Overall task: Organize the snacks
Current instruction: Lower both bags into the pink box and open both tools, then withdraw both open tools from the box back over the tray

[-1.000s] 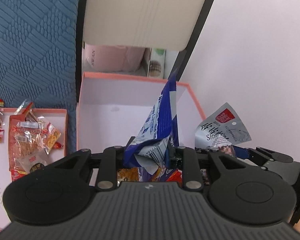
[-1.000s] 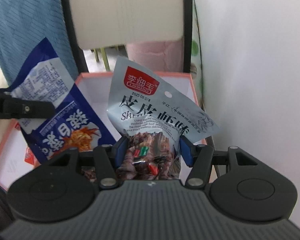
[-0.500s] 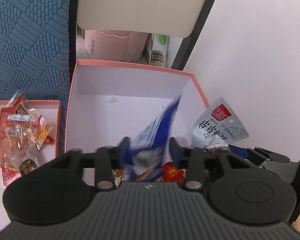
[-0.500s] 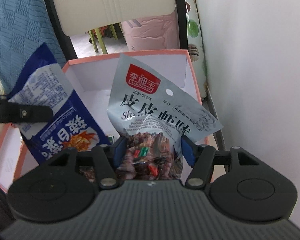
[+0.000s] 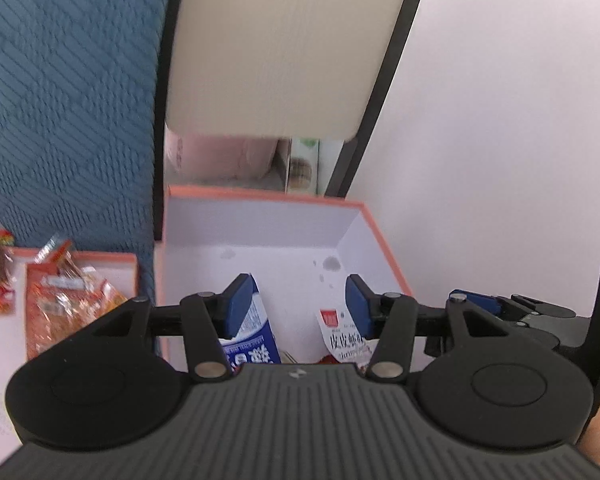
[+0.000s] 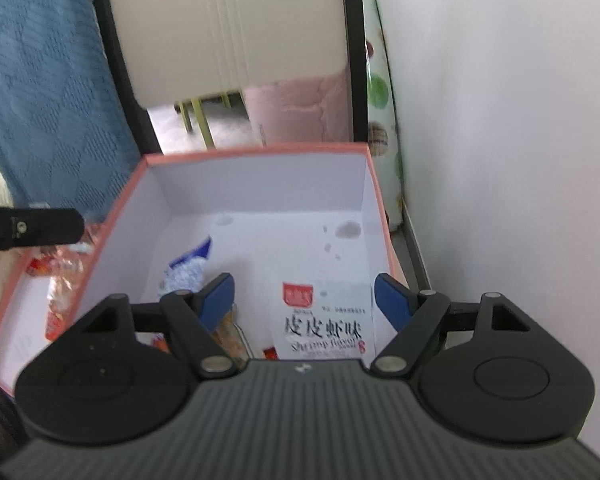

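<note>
A white box with an orange rim (image 5: 260, 194) (image 6: 256, 150) stands below both grippers. A blue snack bag (image 5: 256, 336) (image 6: 188, 268) lies inside it on the left. A silver shrimp-flavour bag (image 6: 324, 320) (image 5: 346, 338) lies inside on the right. My left gripper (image 5: 296, 304) is open and empty above the box. My right gripper (image 6: 304, 300) is open and empty above the silver bag. The right gripper also shows at the right edge of the left wrist view (image 5: 512, 308).
A second orange-rimmed tray (image 5: 112, 258) with several red and orange snack packs (image 5: 64, 300) lies to the left. A blue quilted cover (image 5: 60, 100), a cream chair back (image 5: 284, 48) with black frame and a white wall (image 6: 500, 160) surround the box.
Both grippers opened. The blue bag dropped from the left gripper and the silver bag from the right gripper into the box. Both grippers rose a little.
</note>
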The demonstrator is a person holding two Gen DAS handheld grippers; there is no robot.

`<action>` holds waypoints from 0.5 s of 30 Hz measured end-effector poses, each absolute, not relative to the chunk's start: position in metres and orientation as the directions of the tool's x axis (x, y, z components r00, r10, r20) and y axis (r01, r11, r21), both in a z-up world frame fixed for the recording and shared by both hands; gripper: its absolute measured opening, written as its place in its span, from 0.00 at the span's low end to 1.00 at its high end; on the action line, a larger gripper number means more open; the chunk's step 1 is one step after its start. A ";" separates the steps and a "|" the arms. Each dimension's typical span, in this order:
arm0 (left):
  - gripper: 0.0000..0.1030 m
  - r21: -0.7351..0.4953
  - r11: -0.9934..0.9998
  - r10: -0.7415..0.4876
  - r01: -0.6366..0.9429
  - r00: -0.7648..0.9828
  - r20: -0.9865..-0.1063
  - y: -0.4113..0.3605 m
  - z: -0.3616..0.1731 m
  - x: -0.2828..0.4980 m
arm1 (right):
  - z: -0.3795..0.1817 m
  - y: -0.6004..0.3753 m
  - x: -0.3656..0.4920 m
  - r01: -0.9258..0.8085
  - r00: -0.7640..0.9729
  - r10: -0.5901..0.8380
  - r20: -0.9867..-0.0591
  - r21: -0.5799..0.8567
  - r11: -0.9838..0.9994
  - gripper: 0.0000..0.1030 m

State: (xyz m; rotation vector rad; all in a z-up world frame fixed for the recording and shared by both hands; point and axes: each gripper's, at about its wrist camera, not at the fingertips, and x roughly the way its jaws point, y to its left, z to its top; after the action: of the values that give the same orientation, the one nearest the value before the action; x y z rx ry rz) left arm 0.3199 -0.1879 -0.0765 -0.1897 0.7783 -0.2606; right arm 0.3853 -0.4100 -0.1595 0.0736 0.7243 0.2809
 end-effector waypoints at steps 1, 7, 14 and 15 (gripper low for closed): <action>0.56 -0.259 0.952 -0.298 0.165 0.695 -0.655 -0.185 -0.070 0.315 | -0.152 -0.409 0.382 -0.228 0.723 0.284 -0.630 0.170 0.959 0.76; 0.56 -0.214 0.962 -0.266 0.170 0.767 -0.584 -0.164 -0.035 0.285 | -0.113 -0.399 0.357 -0.246 0.775 0.301 -0.555 0.174 0.954 0.76; 0.56 -0.223 0.960 -0.263 0.170 0.818 -0.512 -0.139 -0.009 0.247 | -0.084 -0.382 0.323 -0.284 0.808 0.333 -0.486 0.174 0.943 0.76; 0.56 -0.222 0.960 -0.263 0.171 0.822 -0.505 -0.135 -0.008 0.242 | -0.082 -0.380 0.320 -0.287 0.812 0.334 -0.479 0.172 0.942 0.76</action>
State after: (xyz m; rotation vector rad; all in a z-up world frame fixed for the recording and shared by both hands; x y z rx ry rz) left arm 0.2424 -0.1349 -0.0076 -0.1701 0.5599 -0.2317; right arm 0.3196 -0.3800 -0.0817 0.0932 0.5279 0.3321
